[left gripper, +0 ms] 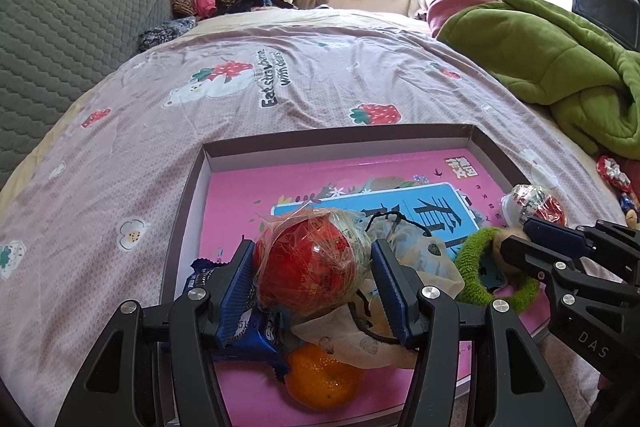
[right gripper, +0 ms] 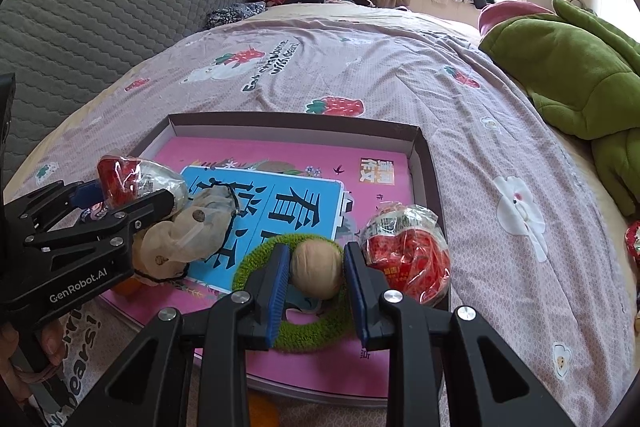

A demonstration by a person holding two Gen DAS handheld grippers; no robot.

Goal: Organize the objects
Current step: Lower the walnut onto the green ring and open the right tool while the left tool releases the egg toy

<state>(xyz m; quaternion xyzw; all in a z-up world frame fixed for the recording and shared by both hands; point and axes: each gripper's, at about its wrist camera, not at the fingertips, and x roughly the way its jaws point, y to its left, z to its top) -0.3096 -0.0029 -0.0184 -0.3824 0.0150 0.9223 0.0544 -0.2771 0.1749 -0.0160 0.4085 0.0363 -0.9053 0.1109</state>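
Resting between left gripper (left gripper: 314, 269) pads, wrapped red ball (left gripper: 306, 265), over box (left gripper: 340, 141)

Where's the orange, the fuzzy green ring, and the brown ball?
orange (left gripper: 322, 381), left wrist view, middle of its peel.
fuzzy green ring (right gripper: 332, 323), right wrist view, its near right curve.
brown ball (right gripper: 317, 270), right wrist view, its centre between the jaws.

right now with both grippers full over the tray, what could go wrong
1. The left gripper holds the red cellophane-wrapped ball by its round, slick sides; it may slip and drop onto the orange mandarin.
2. The right gripper grips the tan walnut above the fuzzy green ring; lowering could snag the ring.
3. The two grippers sit close together over the shallow cardboard tray and could collide.
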